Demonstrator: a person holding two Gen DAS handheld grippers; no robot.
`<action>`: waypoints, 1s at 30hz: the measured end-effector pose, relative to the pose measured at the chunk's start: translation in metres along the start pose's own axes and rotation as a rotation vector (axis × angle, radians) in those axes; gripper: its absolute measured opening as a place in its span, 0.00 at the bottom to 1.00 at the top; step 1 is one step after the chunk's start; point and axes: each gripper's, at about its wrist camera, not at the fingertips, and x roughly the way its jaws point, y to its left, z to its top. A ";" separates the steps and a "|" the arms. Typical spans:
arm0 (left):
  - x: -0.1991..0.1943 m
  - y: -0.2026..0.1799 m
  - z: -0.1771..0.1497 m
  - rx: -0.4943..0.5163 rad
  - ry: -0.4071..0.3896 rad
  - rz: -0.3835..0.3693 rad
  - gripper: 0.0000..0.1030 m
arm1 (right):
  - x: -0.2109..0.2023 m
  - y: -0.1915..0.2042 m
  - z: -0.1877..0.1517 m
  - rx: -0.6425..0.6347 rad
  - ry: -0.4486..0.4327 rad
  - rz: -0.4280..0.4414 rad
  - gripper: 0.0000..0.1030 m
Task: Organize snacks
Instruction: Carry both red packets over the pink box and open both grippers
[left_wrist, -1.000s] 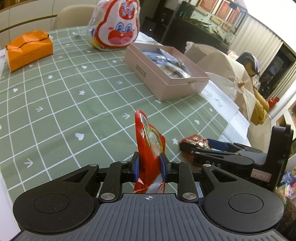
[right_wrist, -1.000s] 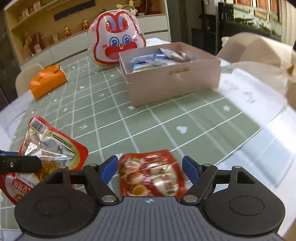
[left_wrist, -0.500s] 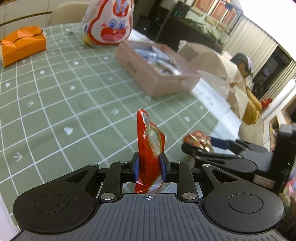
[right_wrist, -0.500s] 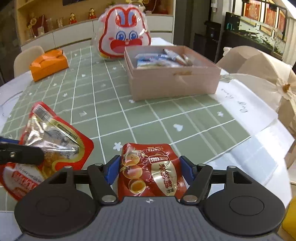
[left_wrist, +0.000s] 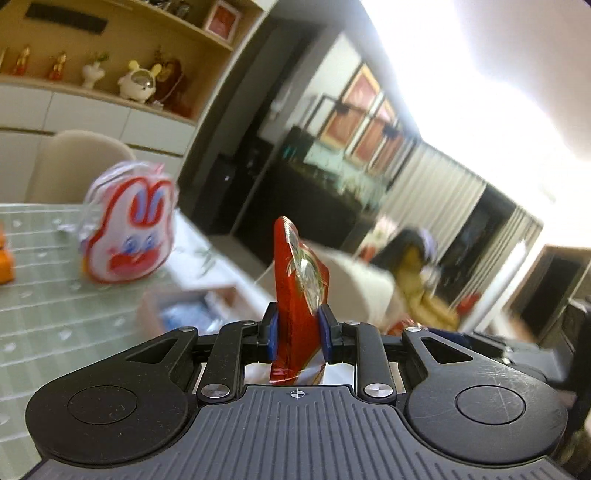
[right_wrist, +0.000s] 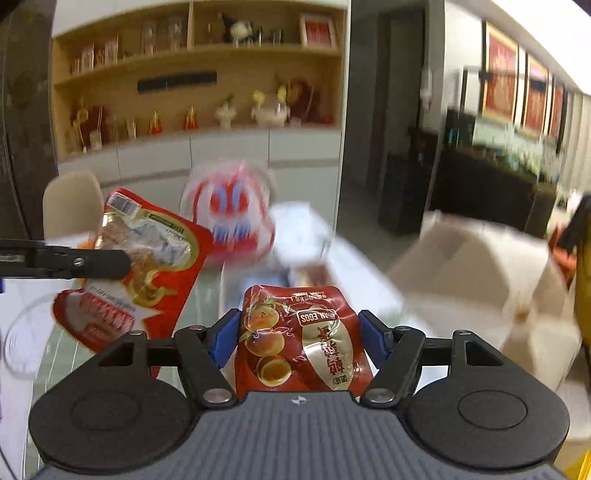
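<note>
My left gripper (left_wrist: 295, 326) is shut on a red snack pouch (left_wrist: 298, 280) held upright on edge and raised off the table. The same pouch (right_wrist: 147, 254) and the left gripper's finger (right_wrist: 74, 263) show at left in the right wrist view. My right gripper (right_wrist: 297, 332) is shut on a red quail-egg packet (right_wrist: 301, 339), held flat and lifted. The pink box (left_wrist: 184, 314) with snacks inside lies blurred below and ahead of the left gripper; in the right wrist view it (right_wrist: 310, 275) is a blur just past the packet.
A rabbit-shaped snack bag (left_wrist: 129, 229) stands on the green checked tablecloth (left_wrist: 44, 295), also seen blurred in the right wrist view (right_wrist: 232, 218). An orange tissue box (left_wrist: 5, 258) sits at the left edge. Beige covered chairs (right_wrist: 480, 273) stand to the right. Shelves (right_wrist: 199, 92) stand behind.
Both grippers have lifted and tilted upward with their packets; the table and pink box have dropped low in view and the room behind now fills both views.
</note>
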 end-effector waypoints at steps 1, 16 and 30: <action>0.015 0.000 0.010 -0.004 0.004 -0.002 0.25 | 0.002 -0.007 0.013 -0.013 -0.020 -0.005 0.67; 0.201 0.099 -0.014 -0.309 0.263 0.159 0.24 | 0.110 -0.056 0.034 -0.081 0.073 0.061 0.67; 0.107 0.074 -0.053 -0.080 0.183 0.388 0.24 | 0.235 -0.029 0.026 0.013 0.252 0.326 0.71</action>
